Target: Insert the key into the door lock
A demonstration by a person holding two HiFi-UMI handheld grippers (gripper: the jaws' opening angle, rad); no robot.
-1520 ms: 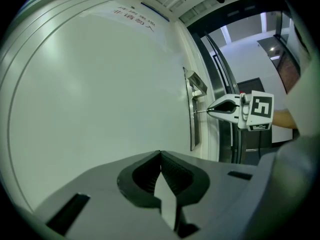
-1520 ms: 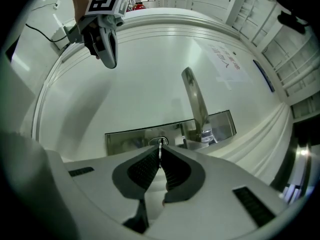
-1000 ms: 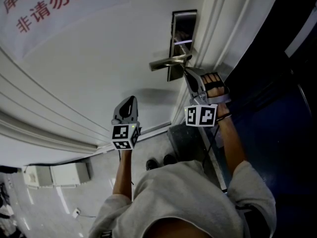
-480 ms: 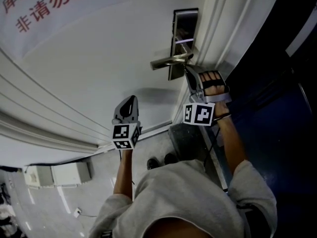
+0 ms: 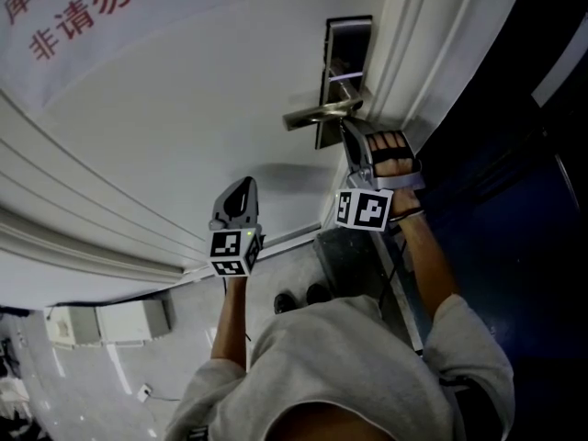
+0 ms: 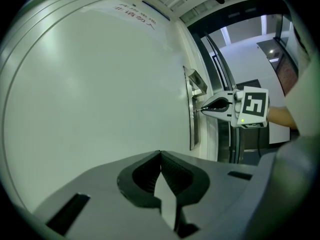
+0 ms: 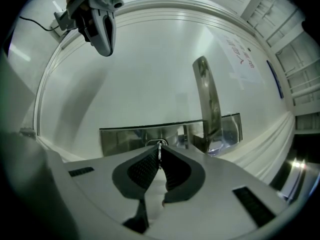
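A steel lock plate (image 5: pixel 346 58) with a lever handle (image 5: pixel 320 113) sits on the white door. My right gripper (image 5: pixel 351 139) points at the plate just below the handle. In the right gripper view its jaws are shut on a thin metal key (image 7: pixel 159 153), whose tip sits at the round keyhole (image 7: pixel 158 143) in the lock plate (image 7: pixel 125 139). How deep the key sits is hidden. My left gripper (image 5: pixel 243 189) hangs to the left near the bare door, shut with nothing in it (image 6: pixel 160 155). From there I see the right gripper (image 6: pixel 205 108) at the plate (image 6: pixel 191 119).
A white sign with red characters (image 5: pixel 83 12) is stuck on the door at the upper left. The door frame (image 5: pixel 432 53) and a dark opening (image 5: pixel 524 154) lie right of the lock. The lever handle (image 7: pixel 207 99) juts out just beside my right gripper.
My right gripper and its marker cube have shifted slightly up and left toward the lock plate, with a small roll. The left gripper has not moved.
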